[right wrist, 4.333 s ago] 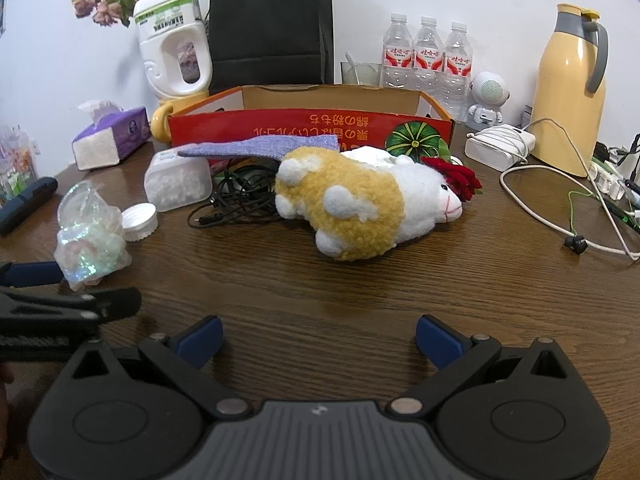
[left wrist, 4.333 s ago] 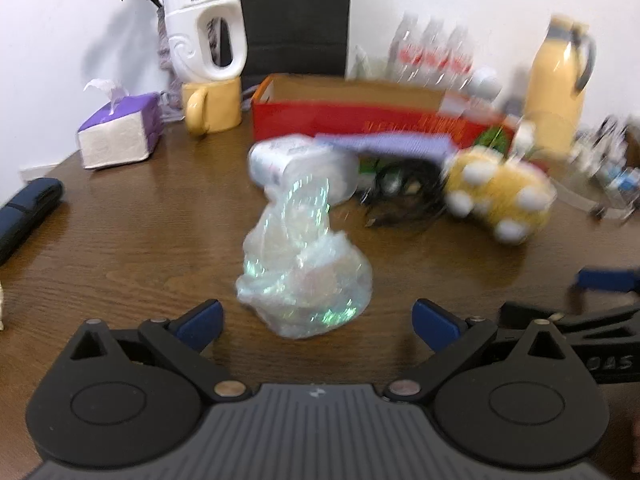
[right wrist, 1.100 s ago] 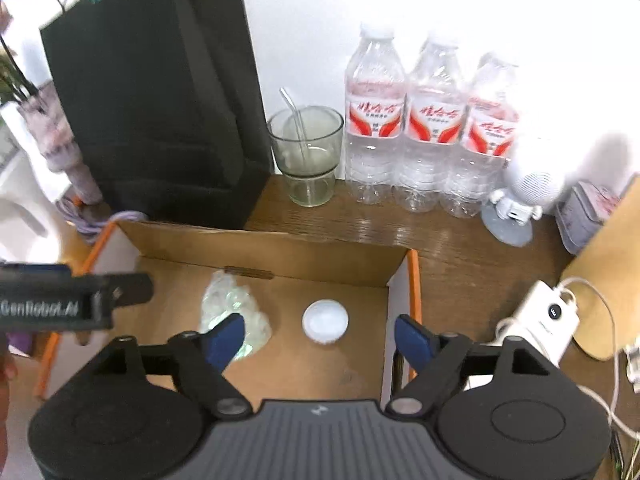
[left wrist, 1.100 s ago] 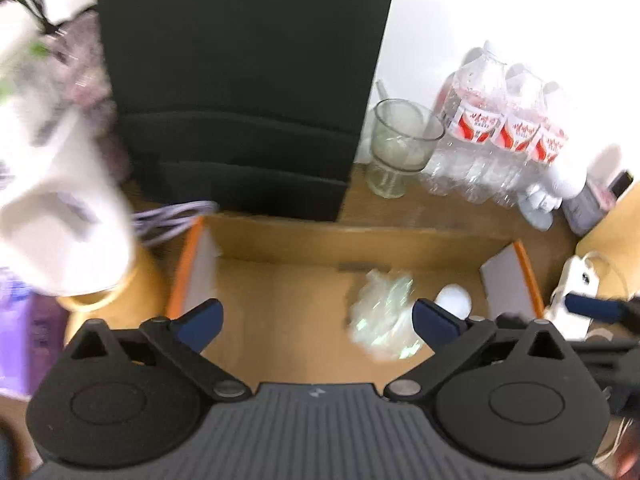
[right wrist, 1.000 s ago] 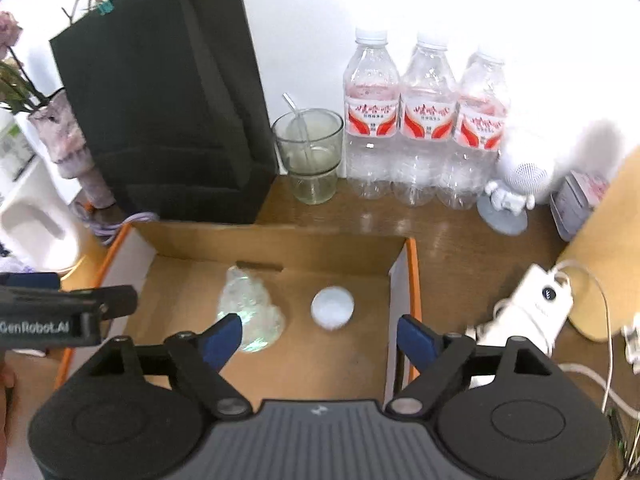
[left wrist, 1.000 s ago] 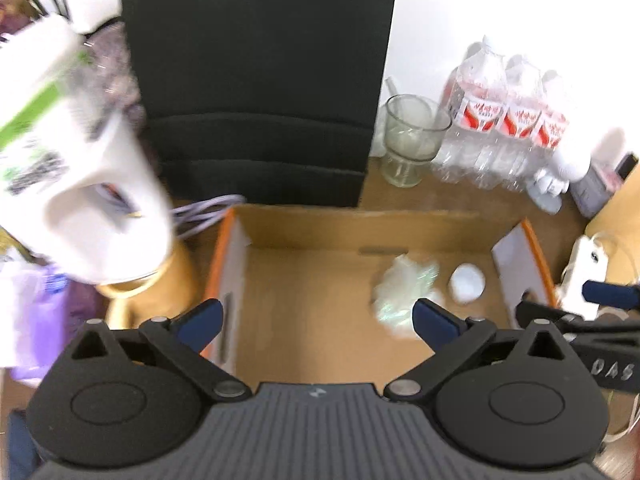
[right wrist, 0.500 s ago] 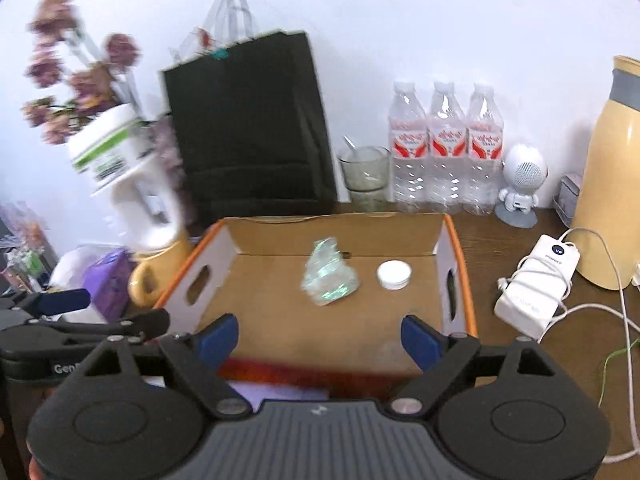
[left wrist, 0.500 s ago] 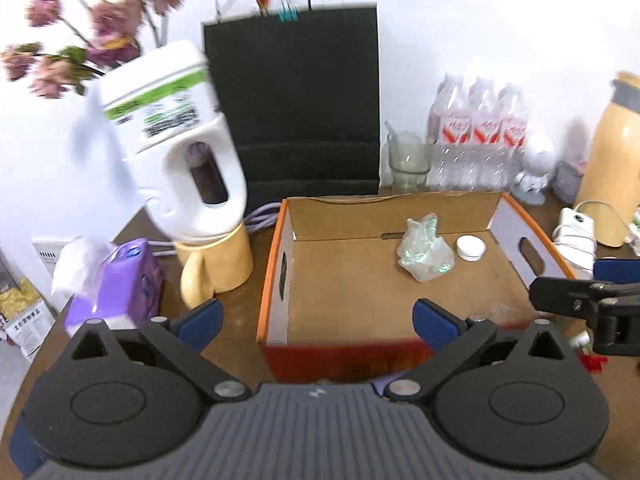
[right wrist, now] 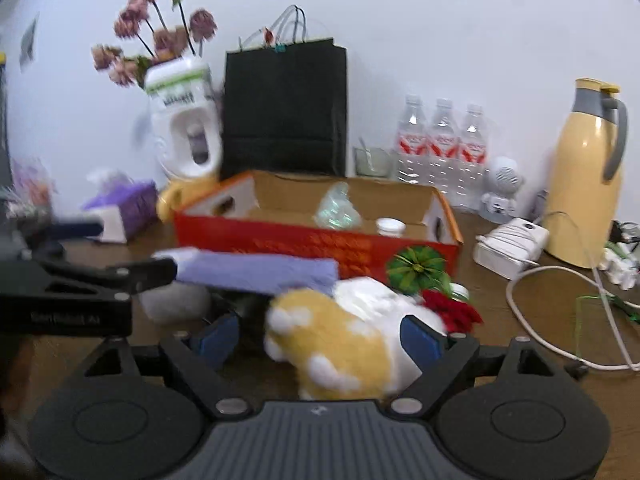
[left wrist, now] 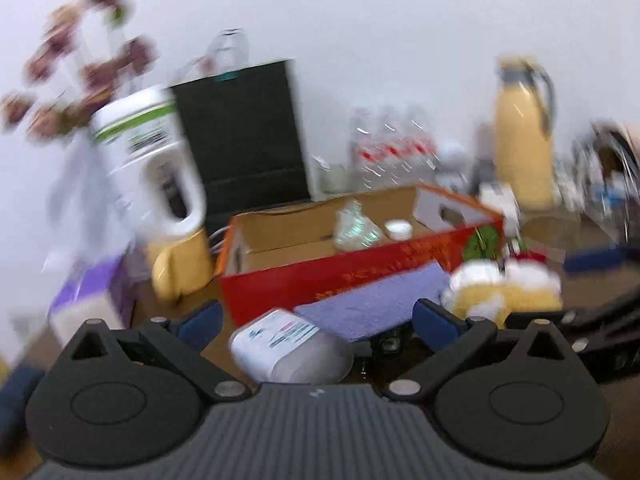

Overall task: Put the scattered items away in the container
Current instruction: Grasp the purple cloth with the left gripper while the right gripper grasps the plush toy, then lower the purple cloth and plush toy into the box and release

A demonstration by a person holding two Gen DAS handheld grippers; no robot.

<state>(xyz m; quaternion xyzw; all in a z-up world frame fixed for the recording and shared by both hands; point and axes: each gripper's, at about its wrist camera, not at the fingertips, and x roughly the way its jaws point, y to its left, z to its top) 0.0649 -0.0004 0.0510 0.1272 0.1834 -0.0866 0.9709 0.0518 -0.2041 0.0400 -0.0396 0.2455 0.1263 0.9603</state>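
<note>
A red-fronted cardboard box [right wrist: 320,242] holds an iridescent plastic bag [right wrist: 335,209] and a white cap [right wrist: 389,225]. In front of the box lies a purple cloth [right wrist: 256,270]. My right gripper [right wrist: 320,338] is open, low over the table, with the yellow-and-white plush toy [right wrist: 344,340] between its fingers. In the blurred left wrist view, my left gripper [left wrist: 318,320] is open just behind a clear plastic jar [left wrist: 288,344] that lies on its side. The box [left wrist: 360,272], the cloth [left wrist: 376,300] and the plush [left wrist: 504,292] lie beyond it.
Behind the box stand a black paper bag [right wrist: 284,108], a white detergent jug [right wrist: 184,124] on a yellow mug, water bottles [right wrist: 440,140] and a glass. A purple tissue box [right wrist: 124,208] is at the left. A yellow thermos [right wrist: 588,176], a white charger [right wrist: 510,246] and cables are at the right.
Both grippers have drawn back from above the box and sunk toward the table. The bag and the cap stay in the box. The jar and the plush now sit at the fingers.
</note>
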